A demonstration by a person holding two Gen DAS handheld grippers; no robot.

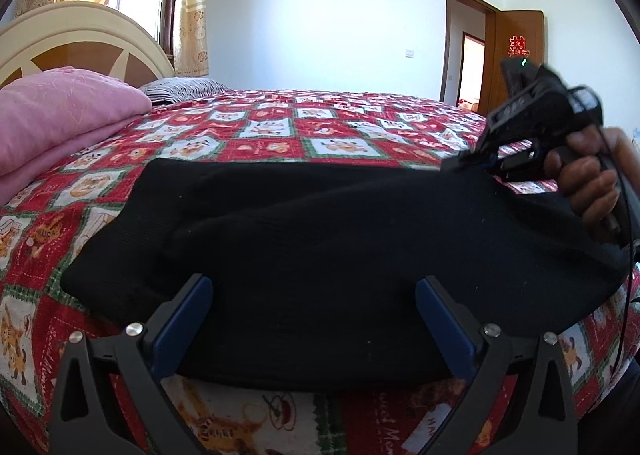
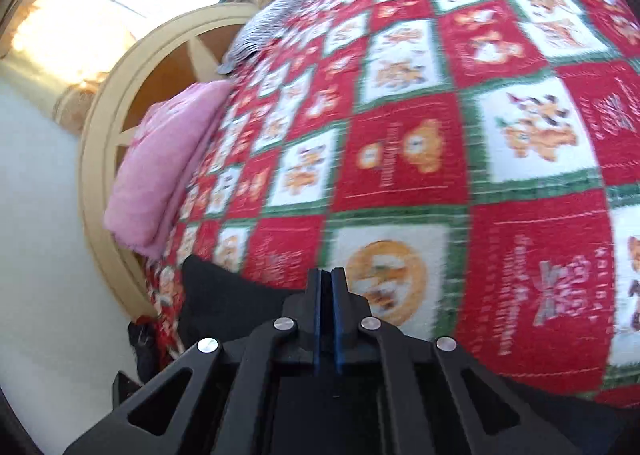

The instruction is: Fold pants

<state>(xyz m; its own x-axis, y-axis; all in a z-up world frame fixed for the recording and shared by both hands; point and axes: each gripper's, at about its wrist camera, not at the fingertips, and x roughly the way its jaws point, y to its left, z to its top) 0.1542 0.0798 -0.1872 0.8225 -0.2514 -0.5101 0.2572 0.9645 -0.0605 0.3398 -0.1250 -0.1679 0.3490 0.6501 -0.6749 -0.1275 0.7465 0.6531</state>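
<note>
Left gripper (image 1: pixel 314 319) spread wide over black pants (image 1: pixel 320 247) on the quilt (image 1: pixel 280 127); right gripper (image 2: pixel 328 287) pinched tight on the pants' far edge.

The pants (image 1: pixel 320 239) were matt black ribbed knit cloth. The bedspread (image 1: pixel 260 127) was woven, slightly fuzzy cloth. A pink blanket (image 1: pixel 52 123) at far left looked soft and plush. The headboard (image 1: pixel 80 35) was glossy painted wood. The left gripper (image 1: pixel 314 319) had matt black plastic with shiny metal screws.
</note>
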